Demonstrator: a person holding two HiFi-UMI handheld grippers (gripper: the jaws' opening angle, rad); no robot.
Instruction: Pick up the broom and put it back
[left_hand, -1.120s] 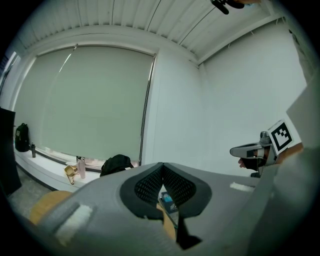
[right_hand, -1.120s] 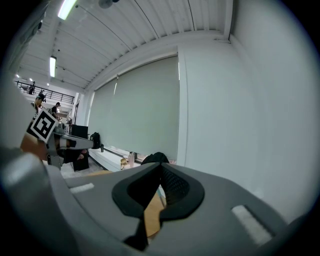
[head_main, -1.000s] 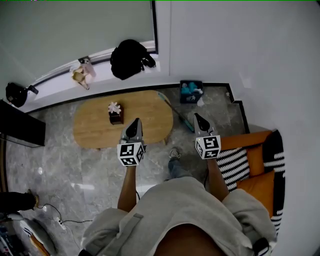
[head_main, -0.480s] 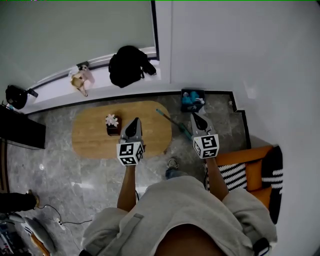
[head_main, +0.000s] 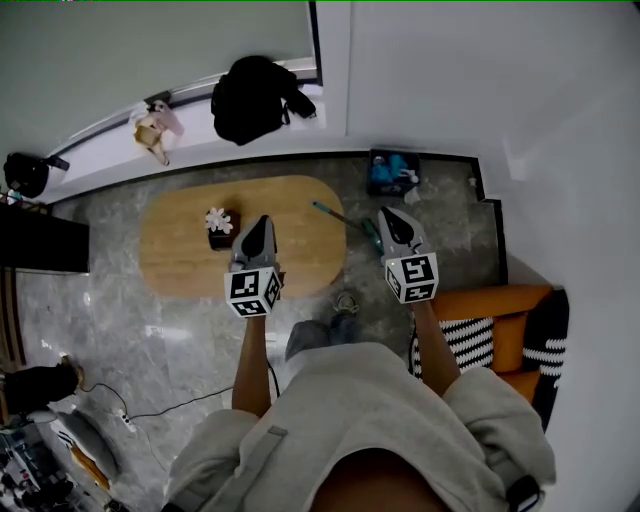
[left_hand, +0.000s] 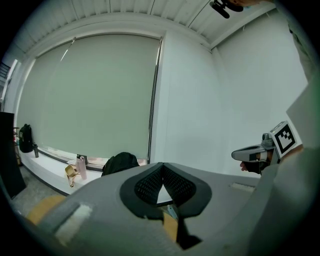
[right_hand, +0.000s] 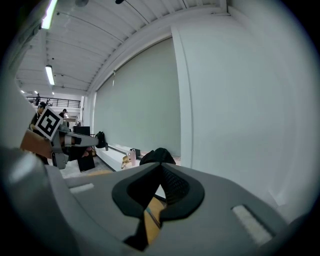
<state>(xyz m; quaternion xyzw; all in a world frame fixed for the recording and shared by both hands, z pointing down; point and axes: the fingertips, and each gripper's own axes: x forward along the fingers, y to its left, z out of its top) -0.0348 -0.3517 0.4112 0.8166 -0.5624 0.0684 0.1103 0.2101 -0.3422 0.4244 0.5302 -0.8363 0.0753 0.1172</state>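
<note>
The broom (head_main: 340, 215) lies on the floor with its thin teal handle slanting past the right end of the oval wooden table (head_main: 190, 265). My left gripper (head_main: 259, 222) hovers over the table's right half, left of the broom, its jaws together and nothing in them. The right gripper (head_main: 389, 213) hangs just right of the broom's lower end, also shut and empty. In the left gripper view, the left gripper (left_hand: 162, 167) has its pads meeting at the tip, with the right gripper (left_hand: 250, 152) off to the right. The right gripper (right_hand: 161, 167) looks the same in its own view.
A small dark box with a white flower (head_main: 218, 228) stands on the table. A black backpack (head_main: 255, 98) sits on the window ledge. A blue bin (head_main: 392, 172) stands by the wall corner. An orange sofa with a striped cushion (head_main: 478, 335) is at my right, a black cabinet (head_main: 40, 242) at the left.
Both grippers have moved forward together, toward the table and the wall. The broom and table now lie closer under them, and the sofa has slid back.
</note>
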